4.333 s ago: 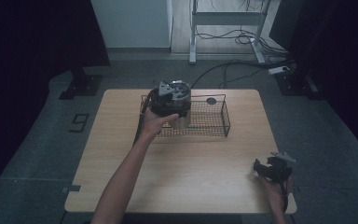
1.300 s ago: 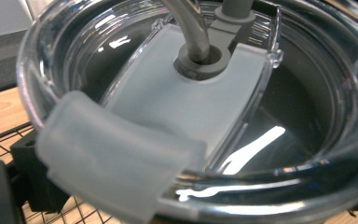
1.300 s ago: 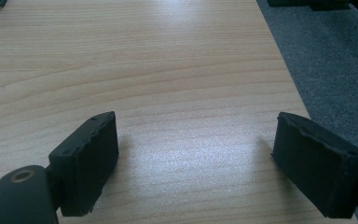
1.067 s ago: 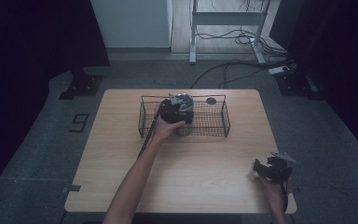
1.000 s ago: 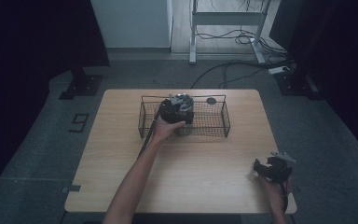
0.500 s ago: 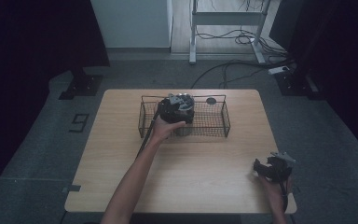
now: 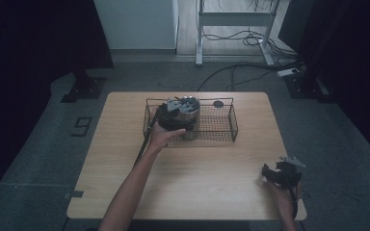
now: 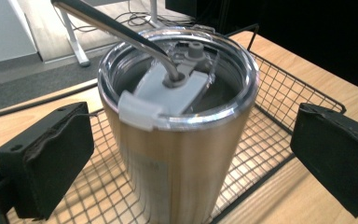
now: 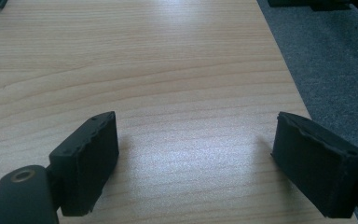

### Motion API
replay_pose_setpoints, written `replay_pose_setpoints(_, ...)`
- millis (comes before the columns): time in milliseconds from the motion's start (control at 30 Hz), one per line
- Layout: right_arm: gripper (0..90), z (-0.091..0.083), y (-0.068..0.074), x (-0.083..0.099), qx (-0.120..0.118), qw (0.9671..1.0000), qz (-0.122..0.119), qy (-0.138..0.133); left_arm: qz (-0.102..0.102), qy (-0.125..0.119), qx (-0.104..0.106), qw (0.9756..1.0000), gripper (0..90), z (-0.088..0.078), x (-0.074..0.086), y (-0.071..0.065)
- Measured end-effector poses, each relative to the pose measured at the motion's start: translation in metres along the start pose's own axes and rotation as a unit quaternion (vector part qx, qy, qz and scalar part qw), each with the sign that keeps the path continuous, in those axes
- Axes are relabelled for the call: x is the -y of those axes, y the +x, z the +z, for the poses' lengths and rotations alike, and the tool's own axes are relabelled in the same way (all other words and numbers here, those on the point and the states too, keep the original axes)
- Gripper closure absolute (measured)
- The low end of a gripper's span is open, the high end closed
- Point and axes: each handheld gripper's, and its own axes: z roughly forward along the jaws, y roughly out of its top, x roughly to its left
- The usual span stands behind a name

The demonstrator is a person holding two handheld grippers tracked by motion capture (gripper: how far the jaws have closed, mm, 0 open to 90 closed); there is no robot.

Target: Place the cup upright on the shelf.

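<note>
A steel tumbler (image 8: pixel 177 140) with a clear lid, a grey slider and a metal straw (image 8: pixel 121 30) stands upright in the left part of a black wire basket (image 7: pixel 233 122). My left gripper (image 8: pixel 191 168) is open. Its jaws have just been opening and now flank the tumbler (image 7: pixel 191 113) on both sides with a gap, the pads (image 8: pixel 46 158) clear of the wall. In the high view the left gripper (image 7: pixel 176 114) sits at the tumbler's near-left side. My right gripper (image 9: pixel 196 158) is open with nothing between its fingers, resting low over the table's near right corner (image 7: pixel 275 172).
The basket's mesh floor (image 8: pixel 279 126) stretches to the right of the tumbler. A small black round thing (image 7: pixel 218 103) lies on the wooden table (image 7: pixel 197 168) just behind the basket. The table's right edge (image 9: pixel 279 56) is close to the right gripper, with grey floor beyond.
The left gripper carried the tumbler over the basket, then drew back a little toward the person and rose, leaving the tumbler standing. The right gripper has not moved.
</note>
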Motion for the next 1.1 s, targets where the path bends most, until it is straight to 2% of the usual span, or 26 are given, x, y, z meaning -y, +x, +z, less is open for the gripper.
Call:
replay_pose_setpoints(300,14.3,0.000,0.000,0.000,0.001,1.0000,0.000,0.000,-0.009,0.011,0.002,0.9999,0.0,-0.020,0.017,0.002)
replay_pose_setpoints(567,14.2,0.000,0.000,0.000,0.001,1.0000,0.002,0.001,-0.009,0.015,0.009,0.9998,0.0,-0.040,0.034,-0.004)
replay_pose_setpoints(633,14.3,0.000,0.000,0.000,0.001,1.0000,0.002,0.001,-0.009,0.015,0.017,0.9997,0.0,-0.051,0.042,-0.007)
replay_pose_setpoints(867,14.3,0.000,0.000,0.000,0.001,1.0000,0.002,0.001,-0.006,0.025,0.030,0.9992,0.4,-0.072,0.064,-0.011)
replay_pose_setpoints(1100,14.2,0.000,0.000,0.000,0.001,1.0000,0.002,0.001,-0.006,0.035,0.023,0.9991,0.6,-0.090,0.091,-0.013)
